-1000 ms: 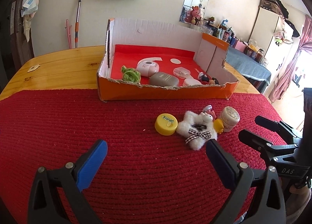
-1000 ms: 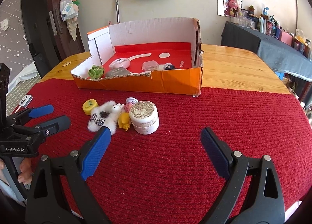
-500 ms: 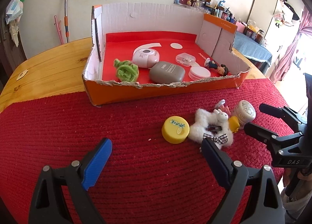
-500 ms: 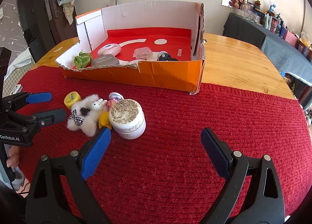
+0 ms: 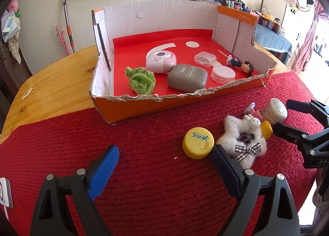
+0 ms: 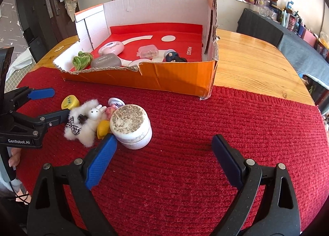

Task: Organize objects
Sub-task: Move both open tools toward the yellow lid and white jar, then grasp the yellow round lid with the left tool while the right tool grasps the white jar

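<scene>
Spread wide over the red woven mat, my left gripper has just been narrowing a little, and only bare mat lies between its blue pads. Seen from the left wrist, the round yellow plastic cap lies just beyond my right-hand pad, touching the white fluffy plush rabbit with a checked bow. Behind the rabbit sit a small yellow toy, a little pink-and-white trinket and a round white jar with a speckled lid. My right gripper reaches in from the mat's right edge beside that jar. Near the mat's far edge stands the orange cardboard box with torn white walls, holding a green fuzzy scrunchie, a grey rounded case, a pink-and-white oval case, a clear plastic case, a stack of white round pads and a small dark-haired figurine.

From the right wrist, my right gripper stands open over the mat, pinching nothing; its left pad sits just beside the jar. The rabbit and cap lie left of it, with my left gripper straddling the cap from the mat's left edge. The box sits at the mat's far edge, half on the bare wooden table.
</scene>
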Motion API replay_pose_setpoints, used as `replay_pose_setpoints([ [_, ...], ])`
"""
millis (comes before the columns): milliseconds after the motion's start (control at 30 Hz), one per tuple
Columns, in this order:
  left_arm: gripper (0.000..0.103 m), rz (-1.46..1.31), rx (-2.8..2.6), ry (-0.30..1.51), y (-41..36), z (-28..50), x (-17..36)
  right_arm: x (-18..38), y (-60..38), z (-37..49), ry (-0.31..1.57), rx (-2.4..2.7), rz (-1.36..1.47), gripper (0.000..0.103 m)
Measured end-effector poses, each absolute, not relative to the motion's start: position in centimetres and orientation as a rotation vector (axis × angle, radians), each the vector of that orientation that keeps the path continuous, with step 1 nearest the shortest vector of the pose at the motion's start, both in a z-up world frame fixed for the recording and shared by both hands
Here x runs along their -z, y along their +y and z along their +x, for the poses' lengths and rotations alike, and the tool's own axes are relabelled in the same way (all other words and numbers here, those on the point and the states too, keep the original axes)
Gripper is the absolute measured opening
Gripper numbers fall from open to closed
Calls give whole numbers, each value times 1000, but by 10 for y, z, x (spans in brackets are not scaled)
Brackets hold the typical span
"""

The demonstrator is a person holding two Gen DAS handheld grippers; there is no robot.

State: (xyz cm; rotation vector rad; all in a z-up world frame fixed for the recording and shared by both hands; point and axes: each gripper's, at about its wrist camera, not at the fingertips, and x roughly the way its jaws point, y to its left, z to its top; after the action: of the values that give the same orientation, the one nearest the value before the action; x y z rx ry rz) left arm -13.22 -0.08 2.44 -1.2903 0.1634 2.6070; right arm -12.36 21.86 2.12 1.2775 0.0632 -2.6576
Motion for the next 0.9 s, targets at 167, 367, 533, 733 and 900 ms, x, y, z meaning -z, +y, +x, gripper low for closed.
replay_pose_setpoints([
  [167,90,-1272,-2598,199,4,-134,-24,-21,219,-127,79,2642,1291,94],
  [367,79,-1251,-2578,202,9,-135,-26,-21,211,-132,122,2626,1307,94],
  [533,71,-1235,-2564,185,11,-135,-26,-21,207,-135,141,2622,1307,87],
  [733,58,-1209,-2541,159,12,-131,-27,-23,200,-133,175,2599,1274,68],
  [900,32,-1187,-2503,124,14,-127,-28,-25,194,-128,176,2562,1222,37],
])
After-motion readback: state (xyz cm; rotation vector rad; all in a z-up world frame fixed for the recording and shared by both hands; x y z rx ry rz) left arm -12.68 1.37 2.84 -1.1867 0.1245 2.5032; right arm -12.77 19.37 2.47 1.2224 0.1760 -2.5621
